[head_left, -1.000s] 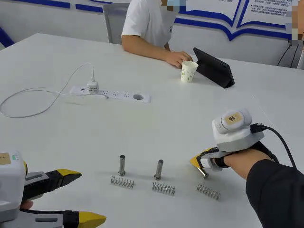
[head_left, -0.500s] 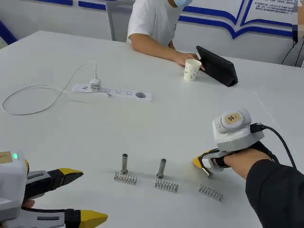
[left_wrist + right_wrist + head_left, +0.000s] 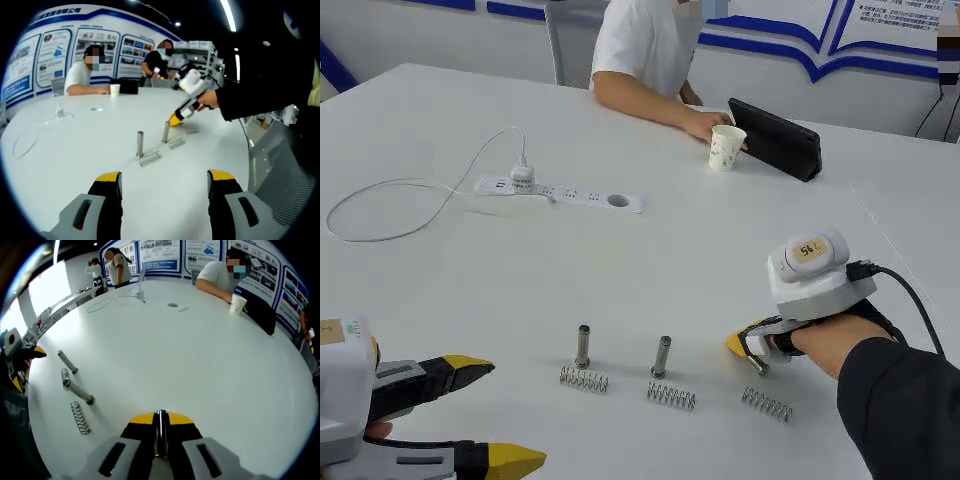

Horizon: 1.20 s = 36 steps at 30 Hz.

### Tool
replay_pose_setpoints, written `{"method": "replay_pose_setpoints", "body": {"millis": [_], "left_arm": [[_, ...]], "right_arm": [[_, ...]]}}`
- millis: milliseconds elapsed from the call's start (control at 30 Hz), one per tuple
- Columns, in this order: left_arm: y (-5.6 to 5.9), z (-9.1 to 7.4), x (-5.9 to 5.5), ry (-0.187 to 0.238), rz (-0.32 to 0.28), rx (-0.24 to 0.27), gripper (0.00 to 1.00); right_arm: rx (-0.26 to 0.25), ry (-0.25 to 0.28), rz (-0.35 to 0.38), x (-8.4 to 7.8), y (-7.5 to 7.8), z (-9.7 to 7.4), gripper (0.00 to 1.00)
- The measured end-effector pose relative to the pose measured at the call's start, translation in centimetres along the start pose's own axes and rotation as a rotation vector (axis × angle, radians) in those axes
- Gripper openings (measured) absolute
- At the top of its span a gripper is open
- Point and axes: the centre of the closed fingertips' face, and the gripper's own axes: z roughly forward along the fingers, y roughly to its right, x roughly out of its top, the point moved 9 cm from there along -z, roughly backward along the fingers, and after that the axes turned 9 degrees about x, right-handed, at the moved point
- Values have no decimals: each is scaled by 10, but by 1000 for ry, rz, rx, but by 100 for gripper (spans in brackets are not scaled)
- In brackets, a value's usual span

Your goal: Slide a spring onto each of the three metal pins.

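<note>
White tabletop [image 3: 620, 270]: right gripper [image 3: 744, 347] pinches a stiff, probably slick pin [image 3: 160, 435] by one end; left gripper [image 3: 510, 415] jaws gape wide.

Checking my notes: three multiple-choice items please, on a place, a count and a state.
1. Where is the third pin? A. in the right gripper B. lying flat C. standing upright
2. How many springs lie on the table? A. one B. three C. five
3. The left gripper is: A. open B. shut on a spring C. shut on a pin
Key: 1 A, its jaws clamp the pin; 2 B, none is on a pin yet; 3 A, a wide gap parts its jaws.
</note>
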Motion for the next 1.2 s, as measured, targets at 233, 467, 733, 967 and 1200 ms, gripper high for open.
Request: {"method": "replay_pose_setpoints", "body": {"millis": [233, 467, 733, 967, 1200], "left_arm": [[0, 0, 1, 4, -1, -2, 70], [0, 0, 1, 3, -1, 0, 70], [2, 2, 5, 10, 8, -10, 70], [4, 2, 6, 13, 12, -15, 70], [5, 2, 8, 20, 17, -17, 70]], "right_arm": [[-17, -5, 29, 0, -1, 0, 8], [-15, 16, 34, 0, -3, -4, 8], [-16, 46, 35, -1, -7, -16, 8], [-24, 75, 29, -3, -11, -28, 8], [-33, 97, 14, -5, -17, -38, 9]]}}
